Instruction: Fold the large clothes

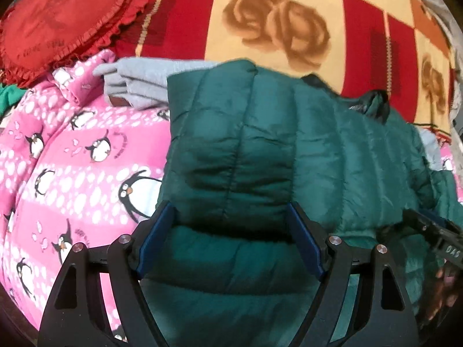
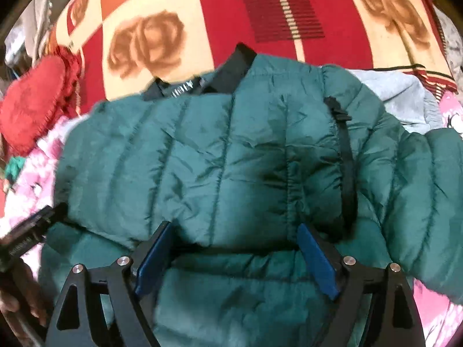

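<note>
A dark green quilted puffer jacket [image 1: 260, 150] lies partly folded on the bed, filling the middle of both views [image 2: 231, 150]. Its black collar [image 2: 231, 72] points to the far side and a black strap [image 2: 347, 156] runs down its right part. My left gripper [image 1: 231, 222] is open, its blue pads either side of a puffy fold of the jacket. My right gripper [image 2: 234, 237] is open too, straddling the jacket's near folded edge. The right gripper's body shows at the right edge of the left wrist view [image 1: 434, 237].
A pink penguin-print fleece [image 1: 72, 173] lies under and left of the jacket. A grey garment [image 1: 144, 81] lies behind it. A red heart-shaped frilled cushion [image 1: 63, 23] sits at the far left. All rest on a red and cream rose-patterned blanket [image 1: 289, 29].
</note>
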Tool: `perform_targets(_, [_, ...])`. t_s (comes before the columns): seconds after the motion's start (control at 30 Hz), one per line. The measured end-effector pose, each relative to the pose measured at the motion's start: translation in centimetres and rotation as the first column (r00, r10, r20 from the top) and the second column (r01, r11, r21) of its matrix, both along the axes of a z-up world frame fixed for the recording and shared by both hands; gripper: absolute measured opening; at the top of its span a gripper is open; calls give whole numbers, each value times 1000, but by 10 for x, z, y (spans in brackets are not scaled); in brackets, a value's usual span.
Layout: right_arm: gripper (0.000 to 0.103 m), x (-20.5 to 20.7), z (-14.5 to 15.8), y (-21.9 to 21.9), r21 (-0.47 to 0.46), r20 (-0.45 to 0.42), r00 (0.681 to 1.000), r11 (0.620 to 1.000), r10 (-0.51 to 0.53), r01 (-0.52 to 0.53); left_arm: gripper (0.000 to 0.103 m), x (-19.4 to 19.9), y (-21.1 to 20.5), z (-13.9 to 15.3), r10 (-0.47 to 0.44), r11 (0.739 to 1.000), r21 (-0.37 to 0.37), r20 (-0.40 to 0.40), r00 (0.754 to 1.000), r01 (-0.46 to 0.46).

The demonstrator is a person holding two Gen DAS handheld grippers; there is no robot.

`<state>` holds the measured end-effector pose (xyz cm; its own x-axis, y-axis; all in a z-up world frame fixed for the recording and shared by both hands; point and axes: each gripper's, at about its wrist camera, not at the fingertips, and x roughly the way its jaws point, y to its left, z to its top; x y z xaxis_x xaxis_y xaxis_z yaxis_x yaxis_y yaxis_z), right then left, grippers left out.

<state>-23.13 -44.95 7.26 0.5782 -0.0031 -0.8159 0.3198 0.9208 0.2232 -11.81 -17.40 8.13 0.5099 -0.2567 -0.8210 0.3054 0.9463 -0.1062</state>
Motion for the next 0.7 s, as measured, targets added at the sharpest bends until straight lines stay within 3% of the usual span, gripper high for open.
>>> perform_targets(0.17, [85, -28, 21, -1, -5, 50, 999, 1000, -8, 9, 80, -11, 6, 46, -17, 999, -45, 76, 997, 20])
perform_targets(0.47, [85, -70, 27, 4, -5, 40, 999, 1000, 28, -28, 80, -32, 4, 154, -71, 984, -146, 210, 975, 103])
perform_targets(0.57, [85, -78, 26, 5, -15, 31, 999, 999, 40, -40, 80, -39, 2, 163, -75, 982, -152, 221, 972, 110])
perform_targets(0.7, [85, -88, 23, 7, -24, 14, 998, 998, 53, -53, 80, -42, -8, 151, -87, 987, -121, 187, 979, 110])
